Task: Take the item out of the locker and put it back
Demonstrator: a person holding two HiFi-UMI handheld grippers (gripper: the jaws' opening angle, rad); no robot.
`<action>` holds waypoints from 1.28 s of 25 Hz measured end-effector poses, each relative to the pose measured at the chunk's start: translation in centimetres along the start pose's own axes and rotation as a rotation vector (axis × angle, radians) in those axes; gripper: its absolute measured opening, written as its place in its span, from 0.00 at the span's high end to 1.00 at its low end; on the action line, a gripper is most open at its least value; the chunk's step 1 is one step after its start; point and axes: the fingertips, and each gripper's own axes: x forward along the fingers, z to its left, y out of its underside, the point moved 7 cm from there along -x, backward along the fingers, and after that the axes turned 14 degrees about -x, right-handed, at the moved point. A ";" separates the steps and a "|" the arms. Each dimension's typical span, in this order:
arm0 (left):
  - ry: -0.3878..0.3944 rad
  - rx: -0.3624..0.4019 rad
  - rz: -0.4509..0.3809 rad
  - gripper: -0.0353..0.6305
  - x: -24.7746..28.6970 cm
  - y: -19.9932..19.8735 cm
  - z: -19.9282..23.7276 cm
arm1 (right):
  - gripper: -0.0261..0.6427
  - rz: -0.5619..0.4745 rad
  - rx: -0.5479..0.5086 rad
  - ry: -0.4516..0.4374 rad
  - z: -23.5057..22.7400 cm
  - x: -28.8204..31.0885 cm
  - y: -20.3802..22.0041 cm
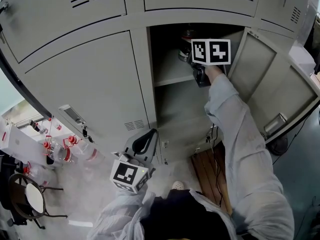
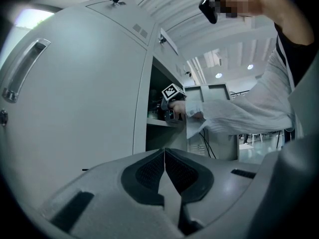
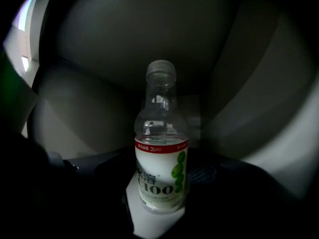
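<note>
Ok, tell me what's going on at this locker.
A person works with a tool in each hand. The right tool reaches into the open locker, with a white-labelled bottle upright between its jaws; it is too dark to tell whether they grip it. The left tool hangs low outside, shut and empty.

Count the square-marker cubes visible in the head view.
2. One cube tops the right gripper, which holds a bottle inside the open locker; the other cube tops the left gripper, low by the person's body. None appears hidden.
</note>
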 end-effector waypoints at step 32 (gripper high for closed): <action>0.042 -0.021 0.052 0.93 -3.6 1.0 -0.9 | 0.38 -0.106 -0.049 0.031 4.7 -7.4 0.3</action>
